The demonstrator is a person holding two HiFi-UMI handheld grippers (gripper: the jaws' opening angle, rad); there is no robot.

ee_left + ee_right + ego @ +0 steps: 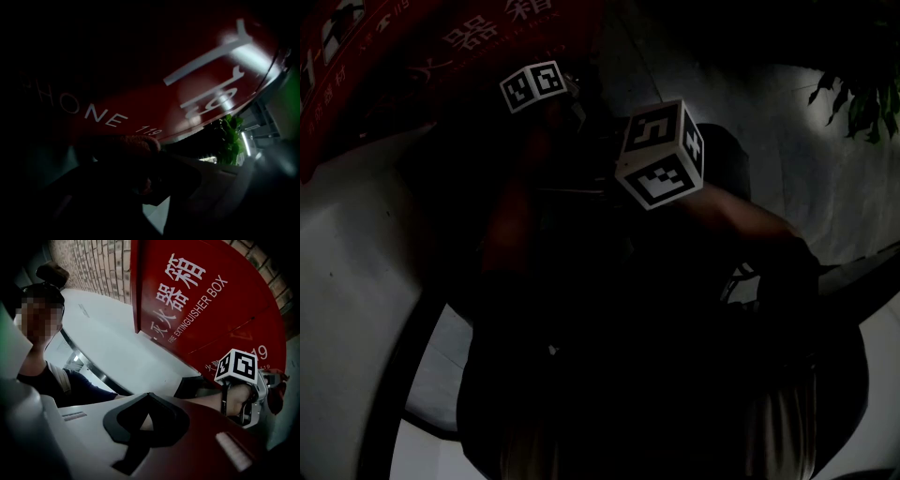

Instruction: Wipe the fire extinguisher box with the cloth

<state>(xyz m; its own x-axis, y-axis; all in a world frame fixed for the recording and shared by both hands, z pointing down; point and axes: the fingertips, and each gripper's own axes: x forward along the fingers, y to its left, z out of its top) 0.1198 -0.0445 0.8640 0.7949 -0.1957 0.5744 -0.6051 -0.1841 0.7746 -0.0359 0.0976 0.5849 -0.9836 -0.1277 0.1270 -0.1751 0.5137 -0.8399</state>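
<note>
The red fire extinguisher box (206,301) with white lettering stands against a brick wall; in the head view it (441,37) is at the top left, and it (140,70) fills the left gripper view. A reddish cloth (126,143) is bunched between the jaws of my left gripper (140,173) and lies against the box's lower face near the "119" print. In the right gripper view that cloth (277,392) shows beyond the left gripper's marker cube (236,365). My right gripper (143,427) is shut with nothing in it, held back from the box. Most of the head view is dark.
A green potted plant (229,138) stands beyond the box, and its leaves (862,98) show at the head view's top right. Pale floor (108,343) runs along the brick wall (98,263). A person in a dark top (70,385) is behind my right gripper.
</note>
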